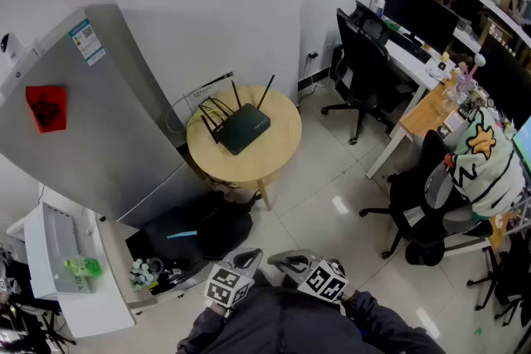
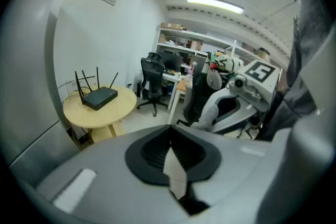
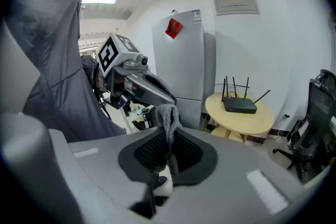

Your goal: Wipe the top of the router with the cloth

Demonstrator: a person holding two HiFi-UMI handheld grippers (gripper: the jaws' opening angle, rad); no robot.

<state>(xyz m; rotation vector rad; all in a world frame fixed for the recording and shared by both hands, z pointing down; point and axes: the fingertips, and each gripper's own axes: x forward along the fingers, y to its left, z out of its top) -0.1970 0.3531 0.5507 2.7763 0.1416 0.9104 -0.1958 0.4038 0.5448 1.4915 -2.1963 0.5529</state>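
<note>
The right gripper (image 3: 169,139) has its jaws clenched on a soft, light grey cloth (image 3: 167,115), probably best pinched at a bunched fold, while the left gripper (image 2: 170,140) has its jaws closed on nothing and the router (image 1: 243,128) sits well away on the round bench (image 1: 278,155).
</note>
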